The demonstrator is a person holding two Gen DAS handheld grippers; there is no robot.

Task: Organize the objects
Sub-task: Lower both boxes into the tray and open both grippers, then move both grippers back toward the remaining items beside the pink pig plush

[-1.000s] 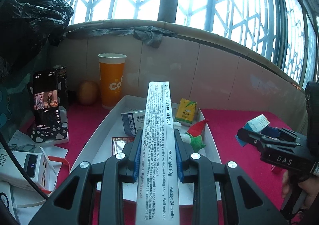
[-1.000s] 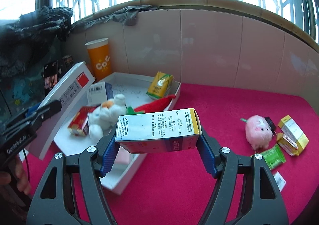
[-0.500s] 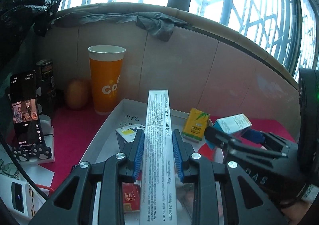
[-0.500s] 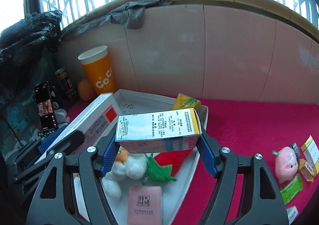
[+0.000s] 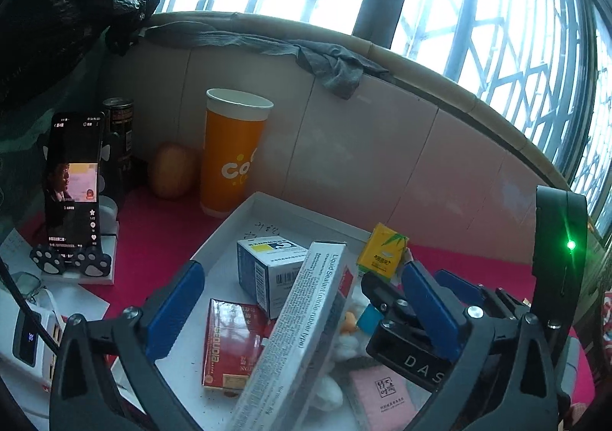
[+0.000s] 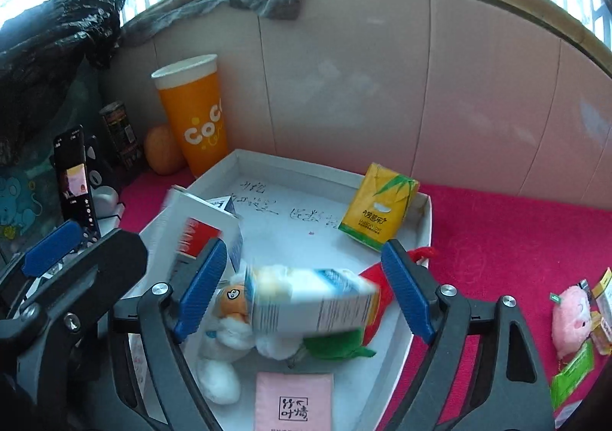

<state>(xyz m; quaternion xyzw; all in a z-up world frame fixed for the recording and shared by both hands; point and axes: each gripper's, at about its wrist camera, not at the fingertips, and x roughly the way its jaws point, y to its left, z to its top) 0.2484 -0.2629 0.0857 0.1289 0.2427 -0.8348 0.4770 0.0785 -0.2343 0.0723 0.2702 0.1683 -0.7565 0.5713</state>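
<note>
Both grippers stand open over the white tray, each with a box loose between its jaws.

The left gripper [image 5: 302, 306] has just been opening; its jaws are spread wide and the long sealant box [image 5: 302, 331] lies tilted between them, clear of both pads, over the red packet [image 5: 231, 343] and the blue-and-white box [image 5: 267, 274] in the white tray [image 6: 415, 236]. The right gripper [image 6: 302, 289] has also been opening: the blue medicine box [image 6: 313, 303], blurred, sits between its jaws without touching either pad, above the white plush toy [image 6: 229, 331] and the pink booklet [image 6: 292, 402]. A yellow tissue pack [image 6: 378, 207] leans at the tray's far right corner.
</note>
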